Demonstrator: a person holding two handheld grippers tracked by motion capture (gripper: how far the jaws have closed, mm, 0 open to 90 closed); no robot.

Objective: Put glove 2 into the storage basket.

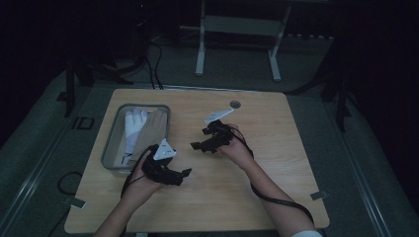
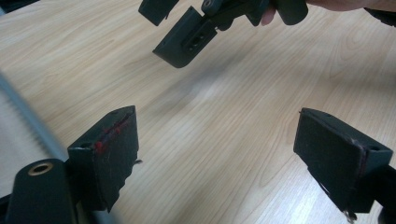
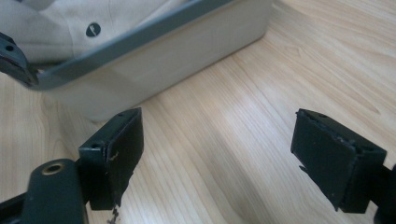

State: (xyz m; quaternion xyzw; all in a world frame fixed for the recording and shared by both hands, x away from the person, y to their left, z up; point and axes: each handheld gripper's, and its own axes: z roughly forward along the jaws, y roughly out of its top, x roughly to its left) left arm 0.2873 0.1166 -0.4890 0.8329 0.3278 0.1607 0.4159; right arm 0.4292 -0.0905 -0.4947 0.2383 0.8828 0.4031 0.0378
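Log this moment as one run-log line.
left gripper: open, empty | right gripper: open, empty | gloves: in bin | both over bare table, right of bin

Dim lab: cabled floor (image 1: 148, 59), frame stand (image 1: 237, 29)

High view overlooks table (image 1: 217, 197); both tool views skim it closely.

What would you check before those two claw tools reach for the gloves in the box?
1. Left gripper jaws apart, nothing between: ok.
2. Right gripper jaws apart, nothing between: ok.
3. Grey box sits flat on the table: ok.
4. Gloves lie inside the box: ok.
5. The two grippers are apart from each other: ok.
6. How many gloves are in the box: cannot tell.
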